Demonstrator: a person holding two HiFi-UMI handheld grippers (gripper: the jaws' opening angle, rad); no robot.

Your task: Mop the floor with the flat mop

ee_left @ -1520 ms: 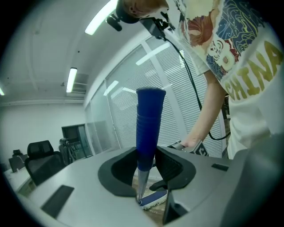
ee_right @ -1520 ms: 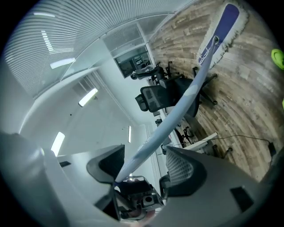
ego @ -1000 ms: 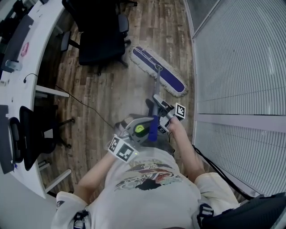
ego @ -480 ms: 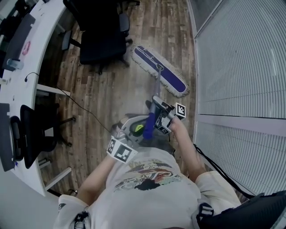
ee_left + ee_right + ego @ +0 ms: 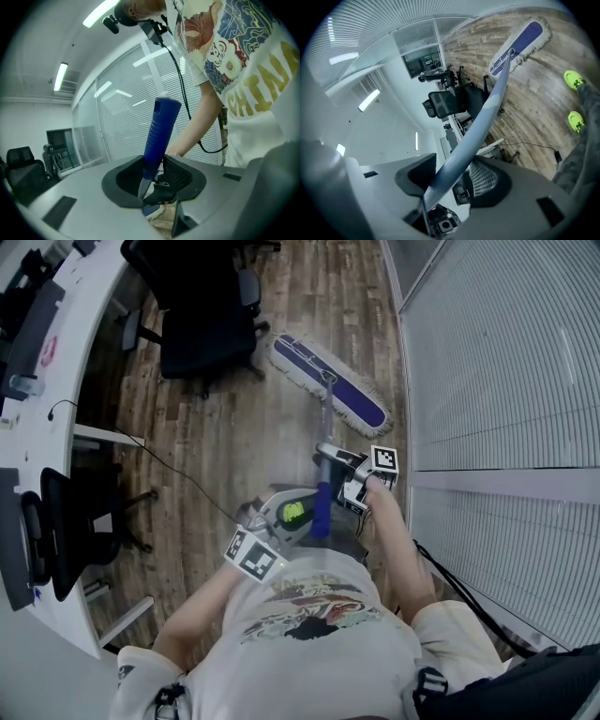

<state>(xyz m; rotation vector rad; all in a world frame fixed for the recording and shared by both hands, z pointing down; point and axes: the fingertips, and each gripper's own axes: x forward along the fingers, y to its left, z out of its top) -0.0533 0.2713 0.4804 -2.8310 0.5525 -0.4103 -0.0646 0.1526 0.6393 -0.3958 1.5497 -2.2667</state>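
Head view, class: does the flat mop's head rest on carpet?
No, the mop head lies flat on the wood-plank floor.

In the head view the desk (image 5: 75, 352) runs off the left edge, the far chair (image 5: 202, 324) is cut by the top edge, and the torso (image 5: 319, 634) hides the person's legs. In the left gripper view the jaws cover all but a sliver of the mop head (image 5: 153, 211). In the right gripper view the handle (image 5: 476, 126) disappears at its near end beneath the jaws.
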